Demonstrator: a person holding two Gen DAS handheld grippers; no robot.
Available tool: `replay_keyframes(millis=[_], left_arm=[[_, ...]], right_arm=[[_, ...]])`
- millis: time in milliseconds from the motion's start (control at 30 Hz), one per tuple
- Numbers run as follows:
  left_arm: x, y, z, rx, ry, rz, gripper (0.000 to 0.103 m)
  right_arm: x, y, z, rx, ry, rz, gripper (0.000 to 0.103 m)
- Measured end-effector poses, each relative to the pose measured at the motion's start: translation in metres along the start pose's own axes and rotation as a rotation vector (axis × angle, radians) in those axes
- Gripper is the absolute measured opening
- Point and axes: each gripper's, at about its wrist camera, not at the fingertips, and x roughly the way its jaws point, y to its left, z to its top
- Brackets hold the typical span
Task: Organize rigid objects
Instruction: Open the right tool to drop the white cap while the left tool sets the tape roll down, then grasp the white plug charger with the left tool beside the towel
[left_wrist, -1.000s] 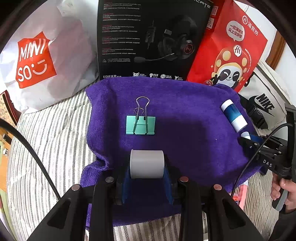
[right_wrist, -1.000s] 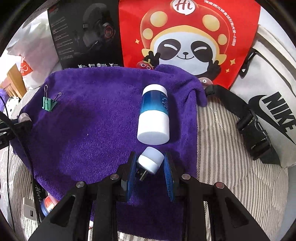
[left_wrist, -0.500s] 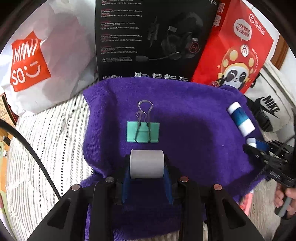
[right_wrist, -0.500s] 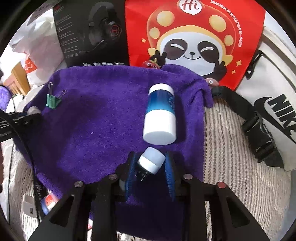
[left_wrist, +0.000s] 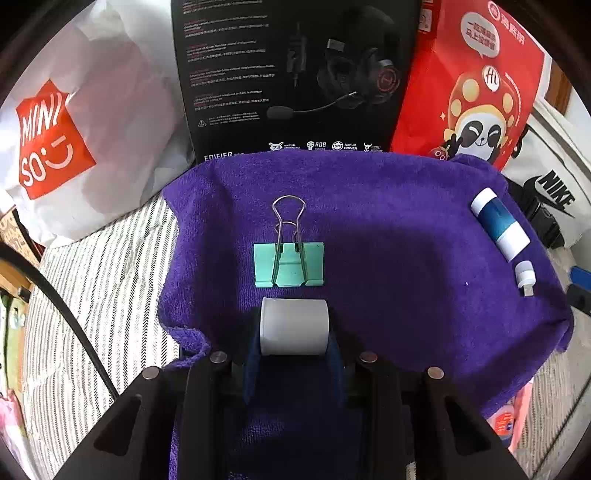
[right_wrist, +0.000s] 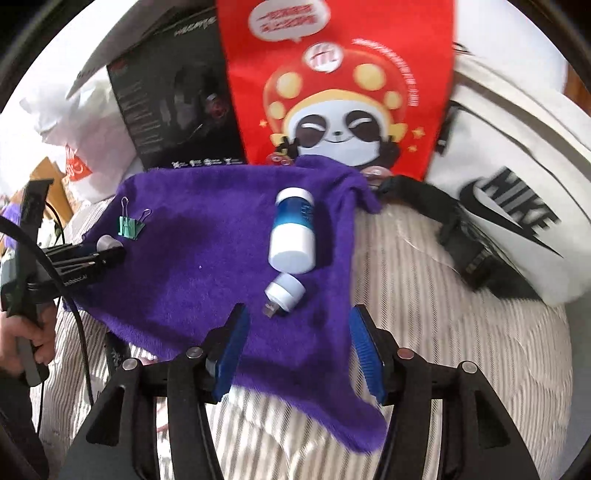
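Left wrist view: the left gripper (left_wrist: 294, 341) clenched a grey cylinder (left_wrist: 294, 326) just short of the green binder clip (left_wrist: 289, 264) on the purple towel (left_wrist: 388, 236); placement remained.

Right wrist view: the right gripper (right_wrist: 295, 347), its fingers just spread and empty, had released the small white adapter (right_wrist: 284, 291) beside the blue-and-white bottle (right_wrist: 293, 230); that item appeared placed.

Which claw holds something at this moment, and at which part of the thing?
The left claw grips a grey cylinder by its two ends. The right claw is open, nothing between its pads.

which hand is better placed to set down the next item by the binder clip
Left. The left gripper holds the grey cylinder just short of the green binder clip; the right gripper is open and empty, its jaws having just been opening.
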Motion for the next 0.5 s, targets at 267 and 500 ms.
replay_keyframes(millis=[267,500], left_arm=[[-0.004,-0.001,-0.006,-0.010,0.000,-0.018,0.039],[-0.013,-0.006,-0.016,-0.018,0.030,0.001,0.046]], right_arm=[[-0.024,-0.017,-0.026,0.087,0.024,0.013,0.056],[-0.039,-0.013,-0.045,0.108,0.028,0.048,0.056]])
